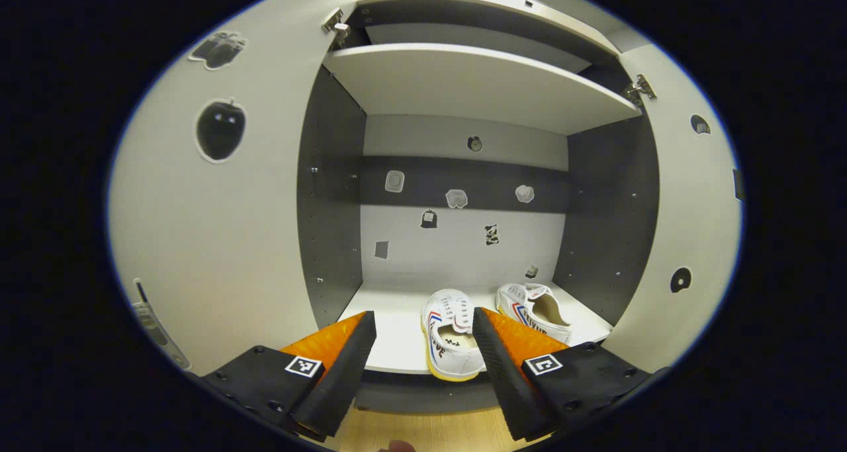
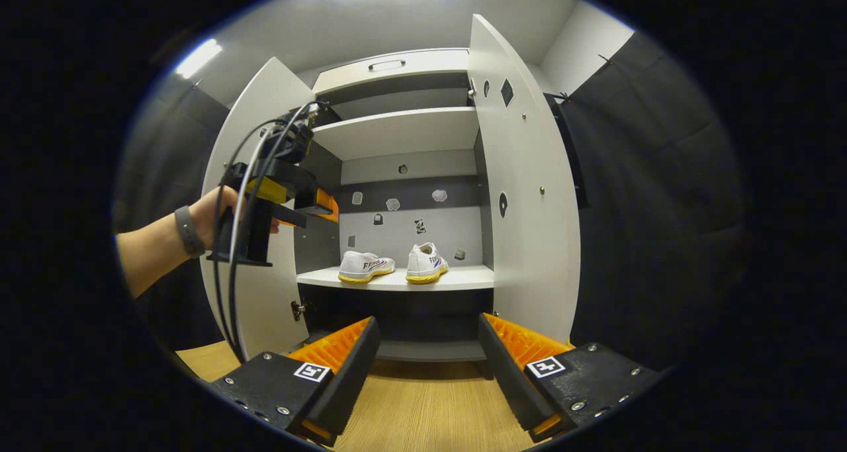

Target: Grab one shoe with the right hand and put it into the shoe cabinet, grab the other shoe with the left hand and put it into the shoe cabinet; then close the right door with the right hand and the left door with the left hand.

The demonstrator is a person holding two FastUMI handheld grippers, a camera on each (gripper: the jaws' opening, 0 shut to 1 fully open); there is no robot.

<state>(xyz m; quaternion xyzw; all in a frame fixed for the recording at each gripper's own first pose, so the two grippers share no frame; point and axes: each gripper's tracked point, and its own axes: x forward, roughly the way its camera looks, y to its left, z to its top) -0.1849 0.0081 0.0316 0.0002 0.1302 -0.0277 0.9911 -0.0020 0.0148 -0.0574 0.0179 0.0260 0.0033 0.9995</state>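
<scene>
Two white sneakers with yellow soles rest side by side on the cabinet's lower shelf (image 1: pixel 390 346): one shoe (image 1: pixel 450 336) near the front edge, the other shoe (image 1: pixel 536 310) to its right. From the right gripper view the pair appears as a left shoe (image 2: pixel 365 265) and a right shoe (image 2: pixel 425 264). My left gripper (image 1: pixel 423 353) hangs open just in front of the shelf, holding nothing. The right gripper (image 2: pixel 429 353) is open and empty, farther back and low over the floor. The left gripper (image 2: pixel 311 204), held by a hand (image 2: pixel 215 217), is beside the left door.
Both cabinet doors stand wide open: left door (image 1: pixel 218 240) and right door (image 1: pixel 688 240), also seen as left door (image 2: pixel 255 306) and right door (image 2: pixel 529 207). An upper shelf (image 1: pixel 476 85) spans above. Wooden floor (image 2: pixel 423 406) lies in front of the cabinet.
</scene>
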